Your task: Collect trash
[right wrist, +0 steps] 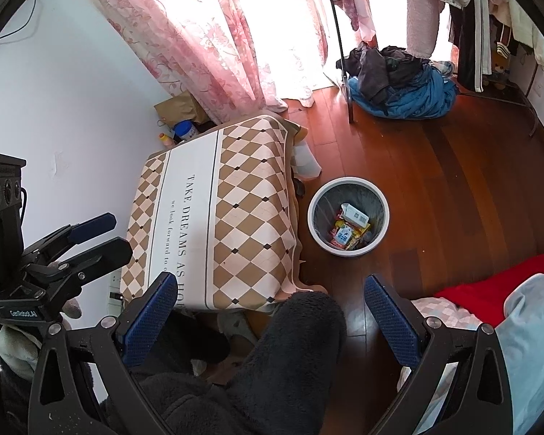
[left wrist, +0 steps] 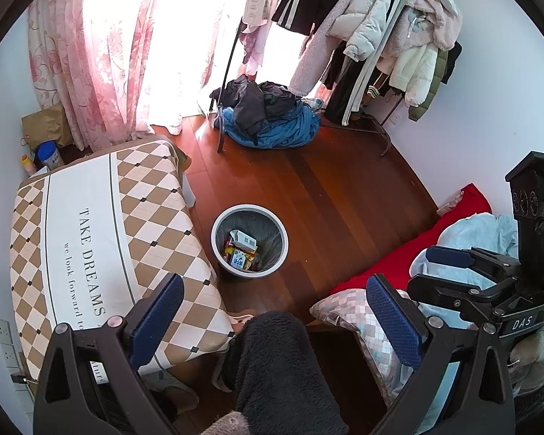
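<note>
- Grippers, two, black-framed with blue textured pads: left gripper (left wrist: 273, 311) and right gripper (right wrist: 272, 308) are both hanging above the floor with their jaws spread wide, and neither is holding anything.
- Leg in dark fleece trousers (left wrist: 272, 355), one, is filling the gap between each gripper's fingers at the bottom of both wrist views.
- Round grey plastic waste bin with a white rim (left wrist: 249, 240), one, is standing upright on the red-brown wooden floor (left wrist: 344, 199), forward of and below both grippers; it is lying nearly dead ahead of the left gripper and ahead and a little to the right of the right one, so the left appears slightly better lined up.
- Trash inside the bin: a white carton (left wrist: 243, 240) and several coloured wrappers (left wrist: 240, 259), count uncertain.
- Loose trash outside the bin: none is showing on the open floor, so collection seems largely done.
- Low table under a brown-and-cream diamond-patterned cloth (left wrist: 101, 224), one, is sitting just beside the bin, left of it.
- Red blanket (left wrist: 417, 250), one, is lying to the right.
- Pile of blue and dark clothes (left wrist: 268, 116), one, is sitting well beyond the bin under the garment rack (left wrist: 366, 36).
</note>
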